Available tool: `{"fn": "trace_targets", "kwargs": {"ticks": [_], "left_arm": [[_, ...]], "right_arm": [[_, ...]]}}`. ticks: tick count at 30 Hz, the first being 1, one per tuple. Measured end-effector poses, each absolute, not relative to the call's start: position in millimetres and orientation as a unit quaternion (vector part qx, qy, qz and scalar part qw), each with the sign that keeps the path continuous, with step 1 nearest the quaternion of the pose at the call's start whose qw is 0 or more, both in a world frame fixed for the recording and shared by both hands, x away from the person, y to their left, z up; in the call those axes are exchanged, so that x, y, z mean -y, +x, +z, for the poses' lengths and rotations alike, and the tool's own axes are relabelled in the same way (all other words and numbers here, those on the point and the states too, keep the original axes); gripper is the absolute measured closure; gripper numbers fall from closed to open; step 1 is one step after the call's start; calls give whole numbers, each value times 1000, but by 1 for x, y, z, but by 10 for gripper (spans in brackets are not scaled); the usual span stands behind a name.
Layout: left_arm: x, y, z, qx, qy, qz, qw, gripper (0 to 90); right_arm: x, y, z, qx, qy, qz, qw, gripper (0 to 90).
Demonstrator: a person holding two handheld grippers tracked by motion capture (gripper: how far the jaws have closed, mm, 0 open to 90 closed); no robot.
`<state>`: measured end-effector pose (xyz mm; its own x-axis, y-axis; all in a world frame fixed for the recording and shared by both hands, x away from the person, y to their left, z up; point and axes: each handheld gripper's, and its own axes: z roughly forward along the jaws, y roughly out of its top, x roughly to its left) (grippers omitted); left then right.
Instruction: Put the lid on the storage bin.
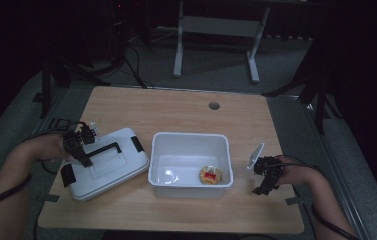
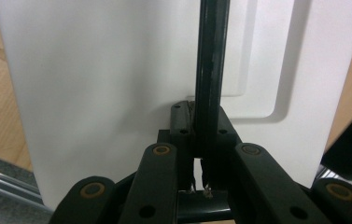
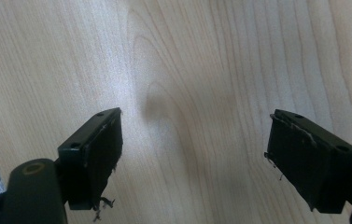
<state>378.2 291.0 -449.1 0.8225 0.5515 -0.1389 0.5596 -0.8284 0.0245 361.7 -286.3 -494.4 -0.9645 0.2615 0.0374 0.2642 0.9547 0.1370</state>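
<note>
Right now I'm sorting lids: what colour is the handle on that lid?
Black handle, best in the left gripper view.

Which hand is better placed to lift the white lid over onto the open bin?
Left. The left hand-held gripper is already shut on the lid's black handle. The right hand-held gripper is open above bare table, on the far side of the white bin.

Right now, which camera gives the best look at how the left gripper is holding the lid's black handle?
The left gripper view: the left gripper is shut on the black handle. The high view shows the white lid whole, the grip small. The right gripper view faces bare table.
</note>
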Motion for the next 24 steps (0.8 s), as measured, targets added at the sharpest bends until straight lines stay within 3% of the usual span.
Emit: {"fn": "trace_targets", "kwargs": {"ticks": [24], "left_arm": [[-276,364,-353,-263,964,-26,41,835]], "right_arm": [[283,361,-492,989,-130,-70,6,174]]}}
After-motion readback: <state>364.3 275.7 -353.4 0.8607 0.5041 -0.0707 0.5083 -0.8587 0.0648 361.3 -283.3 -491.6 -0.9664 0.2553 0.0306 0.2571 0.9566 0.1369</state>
